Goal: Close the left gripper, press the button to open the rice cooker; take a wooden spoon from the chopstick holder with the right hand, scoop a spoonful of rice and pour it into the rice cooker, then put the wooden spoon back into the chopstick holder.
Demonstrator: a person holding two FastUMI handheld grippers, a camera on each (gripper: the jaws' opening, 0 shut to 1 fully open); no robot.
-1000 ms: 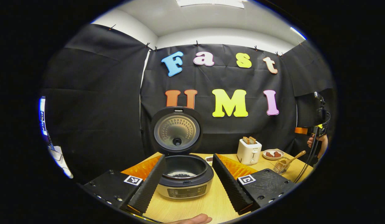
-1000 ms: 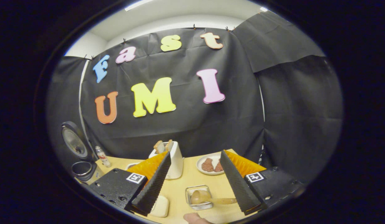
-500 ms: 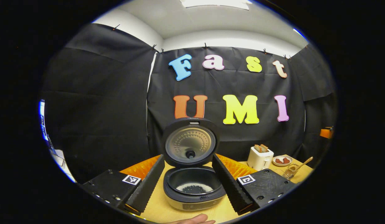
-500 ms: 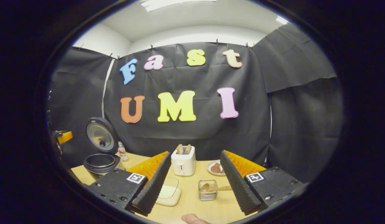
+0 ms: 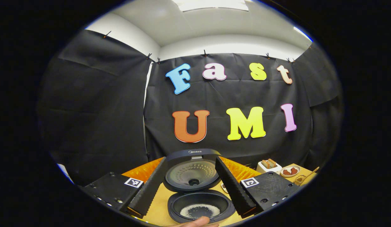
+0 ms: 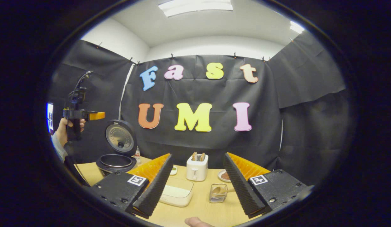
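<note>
Lying just ahead between the gaping right gripper [image 6: 195, 186] fingers, the pale wooden spoon [image 6: 218, 190] rests in its clear chopstick holder [image 6: 218, 193]; left gripper [image 5: 188, 186] gapes too

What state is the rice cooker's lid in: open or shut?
Open. The lid stands raised behind the rice cooker, its dotted underside facing forward, and white rice shows in the uncovered pot.

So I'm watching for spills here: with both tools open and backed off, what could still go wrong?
The black rice cooker lid stands open over the rice inside, so a stray left tool could knock it shut. The wooden spoon sits loosely in the clear chopstick holder and could tip it if bumped.
</note>
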